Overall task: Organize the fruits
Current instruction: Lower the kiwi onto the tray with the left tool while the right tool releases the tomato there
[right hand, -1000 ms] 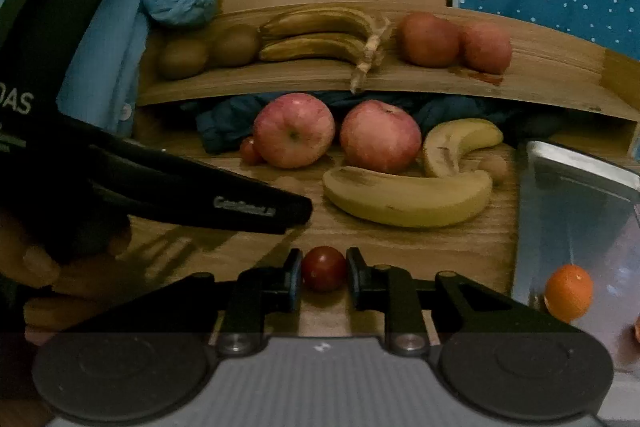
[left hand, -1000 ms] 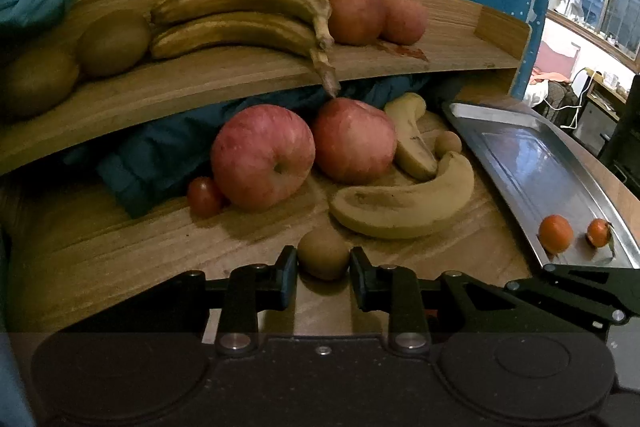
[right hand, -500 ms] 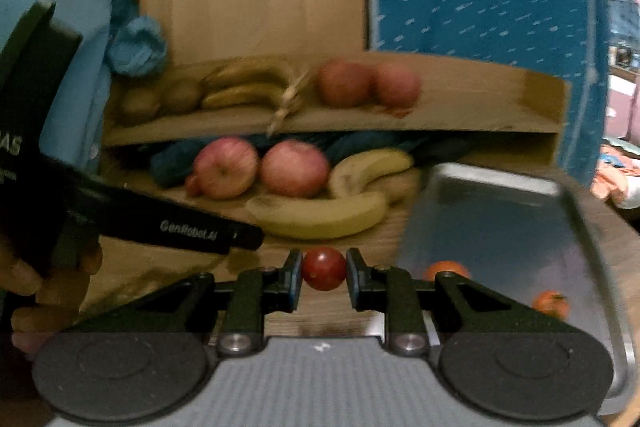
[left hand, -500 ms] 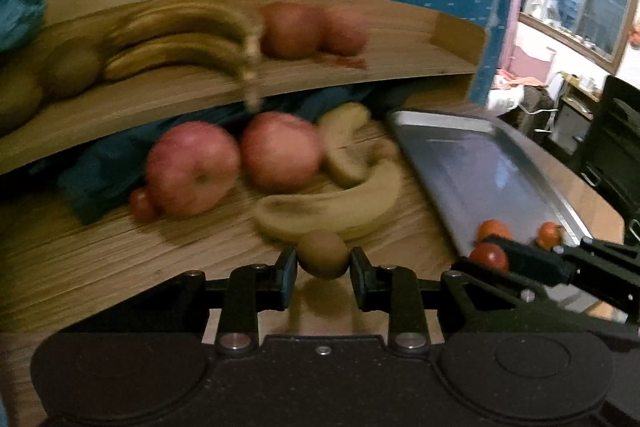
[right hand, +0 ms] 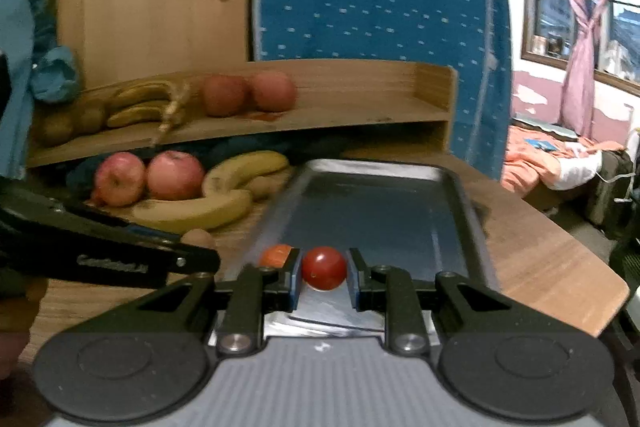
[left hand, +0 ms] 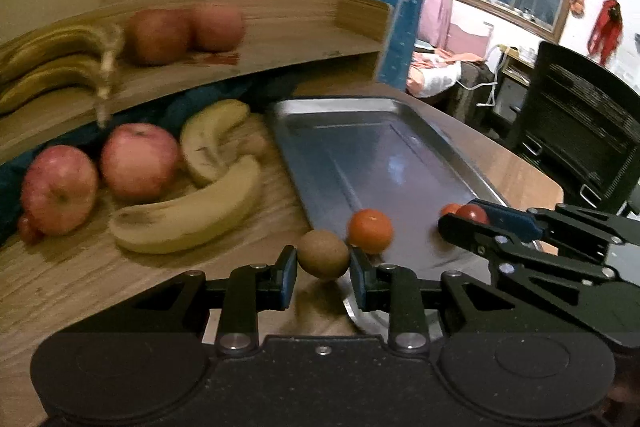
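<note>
My left gripper [left hand: 323, 269] is shut on a small brown kiwi [left hand: 323, 254] and holds it at the near left edge of the metal tray [left hand: 376, 147]. My right gripper [right hand: 323, 277] is shut on a red cherry tomato [right hand: 323, 267] over the tray's near end [right hand: 372, 215]. The right gripper also shows in the left wrist view [left hand: 468, 223], with the tomato in it. An orange tangerine [left hand: 370, 230] lies on the tray next to the kiwi; it also shows in the right wrist view [right hand: 274, 254].
Two apples [left hand: 138, 161] and two yellow bananas [left hand: 188, 215] lie on the wooden table, with a cherry tomato [left hand: 27, 229] at the left. A wooden shelf [left hand: 280, 39] behind holds bananas and apples. A black chair [left hand: 576, 131] stands at the right.
Both grippers have swung to the right with their fruit, from over the wooden table to the near end of the metal tray.
</note>
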A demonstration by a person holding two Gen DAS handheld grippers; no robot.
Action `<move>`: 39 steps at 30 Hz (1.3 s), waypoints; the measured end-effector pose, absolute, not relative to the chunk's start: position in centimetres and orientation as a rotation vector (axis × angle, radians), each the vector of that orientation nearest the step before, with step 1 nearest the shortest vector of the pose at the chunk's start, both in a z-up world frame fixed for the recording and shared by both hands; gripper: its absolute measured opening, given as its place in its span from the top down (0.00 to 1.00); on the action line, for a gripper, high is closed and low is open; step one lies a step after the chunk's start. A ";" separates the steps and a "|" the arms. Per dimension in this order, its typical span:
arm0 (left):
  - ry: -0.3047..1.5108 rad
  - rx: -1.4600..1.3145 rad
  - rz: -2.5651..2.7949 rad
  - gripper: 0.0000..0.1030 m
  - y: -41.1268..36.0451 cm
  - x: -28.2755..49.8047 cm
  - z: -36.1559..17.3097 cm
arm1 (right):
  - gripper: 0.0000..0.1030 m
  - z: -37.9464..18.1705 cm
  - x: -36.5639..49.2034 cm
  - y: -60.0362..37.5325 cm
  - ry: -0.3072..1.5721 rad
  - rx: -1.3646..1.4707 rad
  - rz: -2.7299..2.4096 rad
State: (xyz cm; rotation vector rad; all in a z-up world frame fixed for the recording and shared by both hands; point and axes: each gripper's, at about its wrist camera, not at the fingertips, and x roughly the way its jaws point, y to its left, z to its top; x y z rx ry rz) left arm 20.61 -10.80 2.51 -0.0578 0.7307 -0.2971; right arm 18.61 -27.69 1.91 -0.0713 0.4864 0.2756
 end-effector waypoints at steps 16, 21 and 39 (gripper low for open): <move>0.756 -0.007 -0.349 0.70 -13.7 20.5 1.9 | 0.75 0.0 18.9 -30.4 0.528 -0.015 0.232; 0.754 0.001 -0.353 0.70 -13.9 20.5 1.9 | 0.75 -0.6 19.1 -30.6 0.541 -0.007 0.229; 0.747 0.000 -0.347 0.67 -14.0 20.5 1.9 | 0.72 -1.3 19.3 -30.7 0.558 0.018 0.224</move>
